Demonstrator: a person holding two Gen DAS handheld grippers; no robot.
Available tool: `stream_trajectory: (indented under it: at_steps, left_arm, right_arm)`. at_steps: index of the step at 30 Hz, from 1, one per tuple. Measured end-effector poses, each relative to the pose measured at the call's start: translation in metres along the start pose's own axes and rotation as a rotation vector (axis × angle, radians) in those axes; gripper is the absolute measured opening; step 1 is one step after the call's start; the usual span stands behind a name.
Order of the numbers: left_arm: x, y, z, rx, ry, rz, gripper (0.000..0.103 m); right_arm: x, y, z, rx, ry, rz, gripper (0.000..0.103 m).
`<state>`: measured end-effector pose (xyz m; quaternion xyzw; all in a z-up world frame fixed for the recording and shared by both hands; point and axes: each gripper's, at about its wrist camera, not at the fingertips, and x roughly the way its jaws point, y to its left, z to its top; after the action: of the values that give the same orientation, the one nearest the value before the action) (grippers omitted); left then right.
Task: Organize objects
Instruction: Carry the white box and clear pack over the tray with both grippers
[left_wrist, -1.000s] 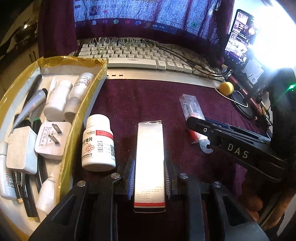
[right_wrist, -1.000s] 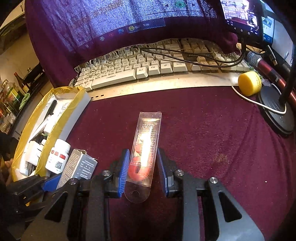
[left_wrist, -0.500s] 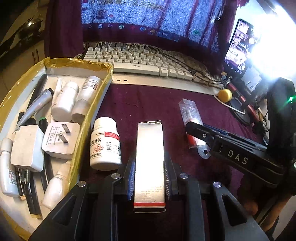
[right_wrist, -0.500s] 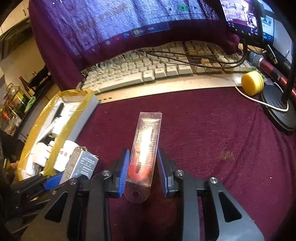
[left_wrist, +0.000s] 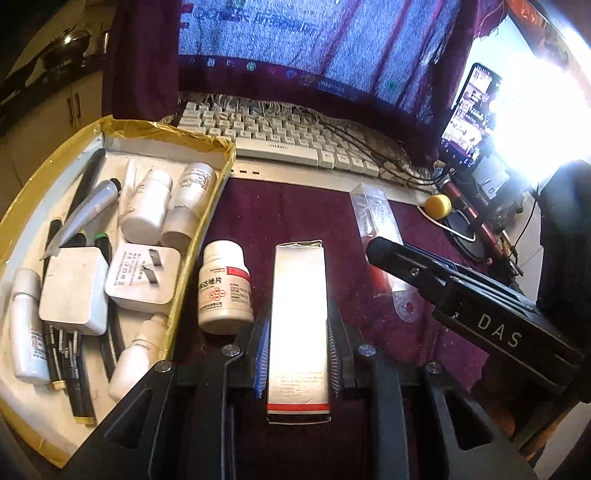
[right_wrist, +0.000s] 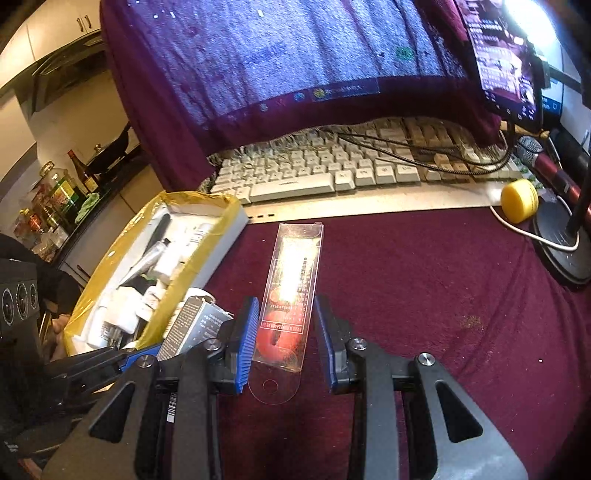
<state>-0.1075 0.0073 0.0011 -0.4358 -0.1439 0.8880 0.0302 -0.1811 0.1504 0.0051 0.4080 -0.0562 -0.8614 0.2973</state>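
Note:
My left gripper (left_wrist: 298, 354) is shut on a long silver carton (left_wrist: 299, 325) and holds it over the maroon cloth beside a white pill bottle (left_wrist: 223, 286). My right gripper (right_wrist: 286, 343) is around a clear plastic package with a red item (right_wrist: 290, 295); its blue pads stand slightly apart from the package sides, so it is open. The package also shows in the left wrist view (left_wrist: 380, 236). The yellow-taped box (left_wrist: 44, 173) on the left holds white bottles, chargers, pens and a tube.
A white keyboard (right_wrist: 332, 173) lies at the back under a draped purple cloth. A yellow round cap (right_wrist: 519, 199), a microphone stand base (right_wrist: 565, 247) and a phone (left_wrist: 469, 114) are at the right. The left gripper and carton show in the right wrist view (right_wrist: 192, 325).
Both grippers have risen and tilted, with more of the box and the screen in view. The right jaws have widened away from the clear package. The left still grips the carton.

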Motion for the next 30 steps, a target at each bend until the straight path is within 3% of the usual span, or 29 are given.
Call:
stream_trajectory:
  at_steps: [11, 19, 30]
  left_arm:
    - [-0.032, 0.028, 0.006, -0.049, -0.049, 0.008, 0.023]
    - [-0.062, 0.077, 0.017, -0.151, -0.109, 0.035, 0.023]
    - [-0.059, 0.111, 0.039, -0.154, -0.072, 0.106, 0.023]
  right_arm:
    - [0.004, 0.040, 0.015, -0.077, 0.003, 0.072, 0.028]
    - [0.022, 0.074, 0.023, -0.139, 0.034, 0.091, 0.028]
    - [0.056, 0.103, 0.029, -0.166, 0.109, 0.122, 0.028]
